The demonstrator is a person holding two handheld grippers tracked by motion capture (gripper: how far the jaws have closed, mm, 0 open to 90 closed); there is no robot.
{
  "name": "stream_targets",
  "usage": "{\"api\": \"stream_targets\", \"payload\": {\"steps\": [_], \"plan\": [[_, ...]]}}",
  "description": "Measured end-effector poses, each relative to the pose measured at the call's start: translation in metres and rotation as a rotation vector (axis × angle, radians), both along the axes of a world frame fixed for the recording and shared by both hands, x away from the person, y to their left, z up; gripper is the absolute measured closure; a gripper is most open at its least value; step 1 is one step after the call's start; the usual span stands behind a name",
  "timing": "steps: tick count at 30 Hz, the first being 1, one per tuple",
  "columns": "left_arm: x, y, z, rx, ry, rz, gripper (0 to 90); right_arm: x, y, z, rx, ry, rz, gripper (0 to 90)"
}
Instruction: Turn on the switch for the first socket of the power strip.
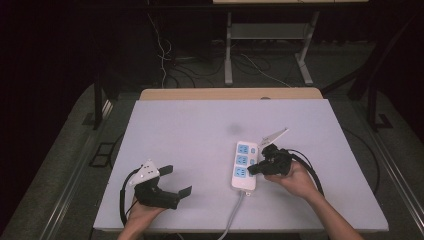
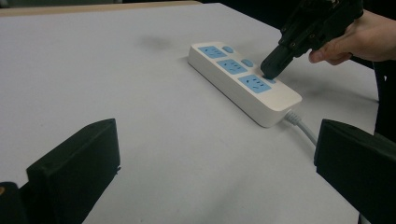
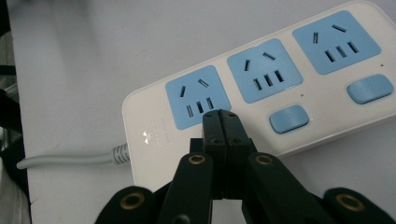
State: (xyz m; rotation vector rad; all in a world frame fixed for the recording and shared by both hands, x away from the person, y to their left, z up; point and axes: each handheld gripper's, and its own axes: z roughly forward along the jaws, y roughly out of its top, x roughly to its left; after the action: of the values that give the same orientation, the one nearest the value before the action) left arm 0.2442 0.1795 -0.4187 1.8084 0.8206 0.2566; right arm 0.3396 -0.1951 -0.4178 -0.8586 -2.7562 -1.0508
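On the white table (image 1: 190,130) the power strip (image 1: 244,165) lies right of centre, the right gripper (image 3: 221,114) pressing its closed, empty tips on the strip's near end, a contact the high view hides, while the left gripper (image 1: 176,181) rests wide open near-left, holding nothing.

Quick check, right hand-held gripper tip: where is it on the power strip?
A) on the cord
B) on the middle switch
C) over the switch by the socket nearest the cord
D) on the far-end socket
C: the right hand-held gripper, jaws shut together, has its tip where the switch beside the cord-end socket of the power strip would sit, while the middle switch and far switch are uncovered.
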Motion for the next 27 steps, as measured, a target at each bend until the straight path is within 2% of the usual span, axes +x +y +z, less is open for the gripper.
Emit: {"api": "stream_targets", "payload": {"steps": [18, 20, 27], "plan": [[0.0, 0.0025, -0.0004, -0.009, 0.005, 0.011, 0.0, 0.0, 0.0012, 0.0027, -0.009, -0.013, 0.017, 90.0], [0.0002, 0.003, -0.0004, -0.009, 0.005, 0.012, 0.0, -0.0001, 0.001, 0.0046, -0.03, -0.012, 0.022, 90.0], [0.0022, 0.0046, -0.0009, 0.0, 0.007, 0.018, 0.0, 0.0015, -0.0042, 0.0065, -0.01, -0.005, 0.026, 90.0]]}}
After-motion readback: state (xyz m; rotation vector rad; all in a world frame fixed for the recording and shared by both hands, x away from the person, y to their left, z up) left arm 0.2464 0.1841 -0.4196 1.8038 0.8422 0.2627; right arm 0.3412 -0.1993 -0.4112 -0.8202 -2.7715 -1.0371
